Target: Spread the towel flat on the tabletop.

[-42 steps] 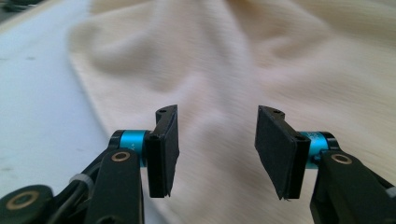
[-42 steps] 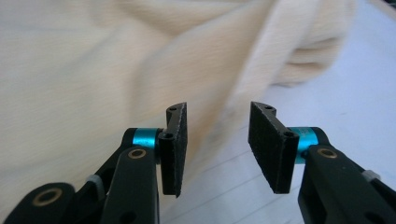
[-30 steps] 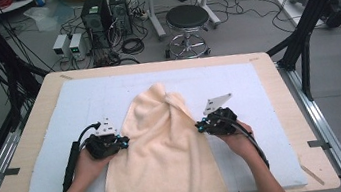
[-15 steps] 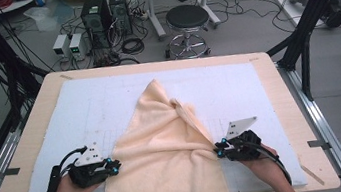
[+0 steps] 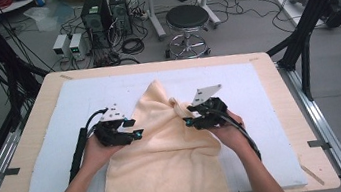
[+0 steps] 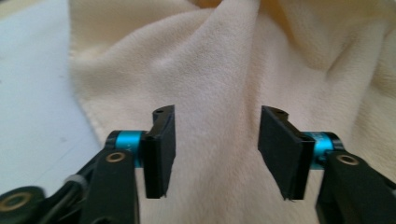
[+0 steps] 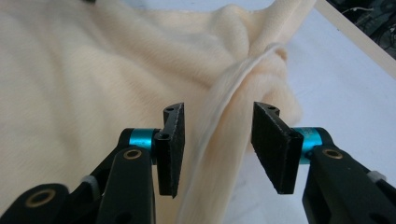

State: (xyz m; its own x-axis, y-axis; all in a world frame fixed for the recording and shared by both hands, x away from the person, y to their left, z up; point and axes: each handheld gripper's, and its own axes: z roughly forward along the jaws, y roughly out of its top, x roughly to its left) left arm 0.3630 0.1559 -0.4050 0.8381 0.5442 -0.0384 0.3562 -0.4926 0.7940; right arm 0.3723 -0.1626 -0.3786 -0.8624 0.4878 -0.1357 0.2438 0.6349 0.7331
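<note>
A cream towel (image 5: 166,149) lies rumpled on the pale mat (image 5: 82,95) and hangs over the table's near edge. My left gripper (image 5: 134,131) is at the towel's left edge, pointing right. In the left gripper view its jaws (image 6: 215,149) stand open over the towel (image 6: 233,70) with nothing pinched; they have just been opening. My right gripper (image 5: 188,120) sits at the towel's right side by a raised fold (image 5: 176,106). In the right gripper view its jaws (image 7: 217,144), which have also just been opening, stand open. A standing ridge of towel (image 7: 219,126) runs loosely between them.
The wooden table (image 5: 45,96) carries the mat. Behind it on the floor stand a round stool (image 5: 188,20), computer towers (image 5: 106,9) and tangled cables. Black frame struts (image 5: 312,20) rise at the right and left. Bare mat lies on both sides of the towel.
Half a second ago both grippers were near the table's front edge with the towel drawn out flat. Now both are farther forward at its middle, jaws open, and the towel is bunched up.
</note>
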